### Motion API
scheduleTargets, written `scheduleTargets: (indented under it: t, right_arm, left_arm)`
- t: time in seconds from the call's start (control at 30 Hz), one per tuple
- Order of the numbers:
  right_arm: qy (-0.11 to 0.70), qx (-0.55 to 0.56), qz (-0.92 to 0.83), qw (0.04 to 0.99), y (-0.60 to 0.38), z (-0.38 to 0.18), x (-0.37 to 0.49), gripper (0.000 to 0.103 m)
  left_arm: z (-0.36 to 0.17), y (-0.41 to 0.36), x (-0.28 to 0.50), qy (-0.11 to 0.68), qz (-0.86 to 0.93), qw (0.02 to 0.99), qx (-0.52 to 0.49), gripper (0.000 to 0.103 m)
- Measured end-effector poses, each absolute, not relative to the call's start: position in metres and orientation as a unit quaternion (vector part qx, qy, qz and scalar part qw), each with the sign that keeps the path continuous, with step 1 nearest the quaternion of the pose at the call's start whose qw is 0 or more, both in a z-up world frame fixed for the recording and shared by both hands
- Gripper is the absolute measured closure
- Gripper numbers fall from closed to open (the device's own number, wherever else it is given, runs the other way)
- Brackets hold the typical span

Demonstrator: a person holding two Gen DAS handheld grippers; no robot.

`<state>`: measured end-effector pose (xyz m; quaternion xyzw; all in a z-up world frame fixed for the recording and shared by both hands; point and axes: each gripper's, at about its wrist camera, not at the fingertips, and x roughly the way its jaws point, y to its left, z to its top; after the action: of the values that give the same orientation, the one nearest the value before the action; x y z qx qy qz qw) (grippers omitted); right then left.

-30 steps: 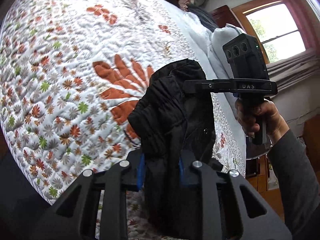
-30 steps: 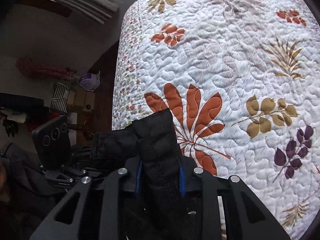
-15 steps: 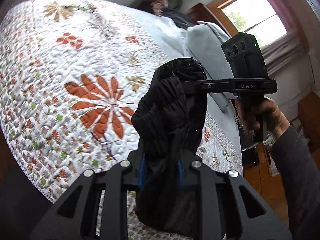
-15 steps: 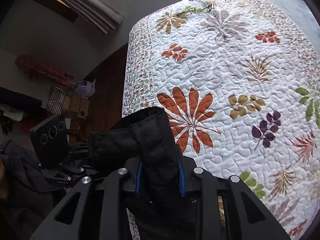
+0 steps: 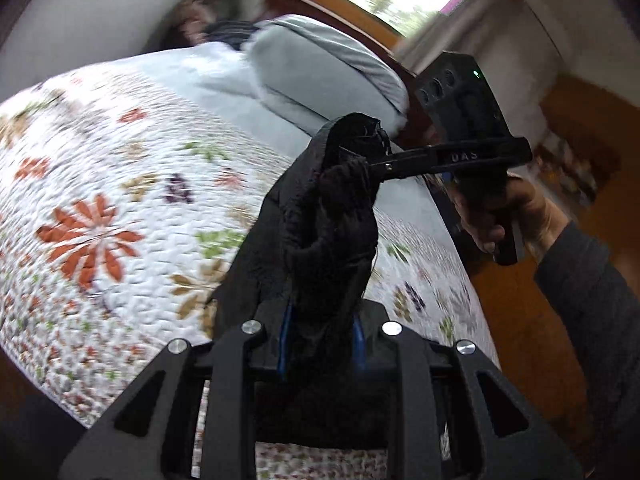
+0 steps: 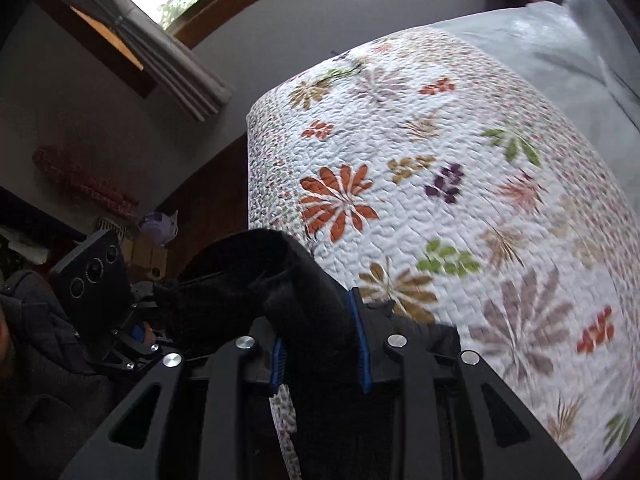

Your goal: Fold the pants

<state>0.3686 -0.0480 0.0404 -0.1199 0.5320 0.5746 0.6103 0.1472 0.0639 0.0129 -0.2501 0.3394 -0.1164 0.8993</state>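
Black pants are bunched up in the air over the flowery quilt in the left view, pinched in the left gripper, with the right gripper clamped on another bit higher up. Right view: same deal, the claw pinching a thick wad of cloth above the bed edge. So nothing's laid flat yet, and I'd say all the actual folding is left to do.

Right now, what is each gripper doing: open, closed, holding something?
Left gripper: closed on the black pants.
Right gripper: closed on the same pants, lifted above the quilt.
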Motion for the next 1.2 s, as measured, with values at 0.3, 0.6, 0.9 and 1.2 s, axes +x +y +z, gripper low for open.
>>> scheduleTargets:
  t: [0.3, 0.6, 0.9, 1.2]
  right_arm:
    - [0.530, -0.029, 0.535, 0.657, -0.220, 0.004, 0.348, 0.075]
    - [0.507, 0.025, 0.529, 0.680, -0.319, -0.017, 0.332, 0.075]
    - [0.524, 0.064, 0.505, 0.683, -0.398, -0.090, 0.318, 0.075]
    - [0.515, 0.032, 0.460, 0.723, -0.439, -0.138, 0.297, 0.071]
  left_arm:
    - [-0.002, -0.078, 0.152, 0.376, -0.195, 0.895, -0.140, 0.081]
    - [-0.011, -0.174, 0.143, 0.376, -0.229, 0.897, -0.046, 0.081]
    - [-0.071, -0.254, 0.142, 0.427, -0.245, 0.870, 0.022, 0.081]
    - [-0.115, -0.298, 0.131, 0.462, -0.260, 0.843, 0.094, 0.027]
